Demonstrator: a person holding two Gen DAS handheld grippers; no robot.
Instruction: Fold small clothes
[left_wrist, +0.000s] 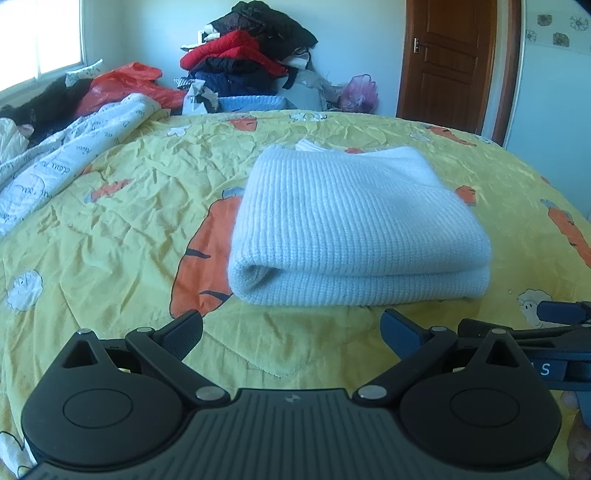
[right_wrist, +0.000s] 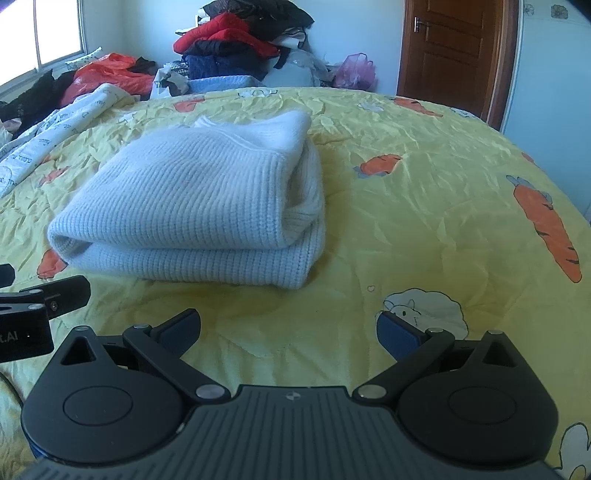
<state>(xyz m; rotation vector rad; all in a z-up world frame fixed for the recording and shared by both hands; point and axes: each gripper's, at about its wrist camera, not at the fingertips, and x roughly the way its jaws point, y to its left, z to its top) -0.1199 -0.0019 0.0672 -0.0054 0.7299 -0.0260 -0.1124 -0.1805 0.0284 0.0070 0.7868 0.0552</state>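
Observation:
A pale blue knitted sweater (left_wrist: 354, 229) lies folded in a thick rectangle on the yellow carrot-print quilt (left_wrist: 110, 236). My left gripper (left_wrist: 291, 332) is open, its fingers spread wide just in front of the sweater's near fold, holding nothing. In the right wrist view the same sweater (right_wrist: 199, 206) sits ahead and to the left. My right gripper (right_wrist: 288, 332) is also open and empty, a short way back from the sweater's right corner. Each gripper shows at the edge of the other's view, the two side by side.
A white printed blanket (left_wrist: 70, 155) lies bunched at the left of the bed. Behind the bed stand a tall pile of red, black and blue clothes (left_wrist: 243, 55), orange plastic bags (left_wrist: 125, 81) and a pink bag (left_wrist: 358, 92). A brown door (left_wrist: 450, 59) is at the back right.

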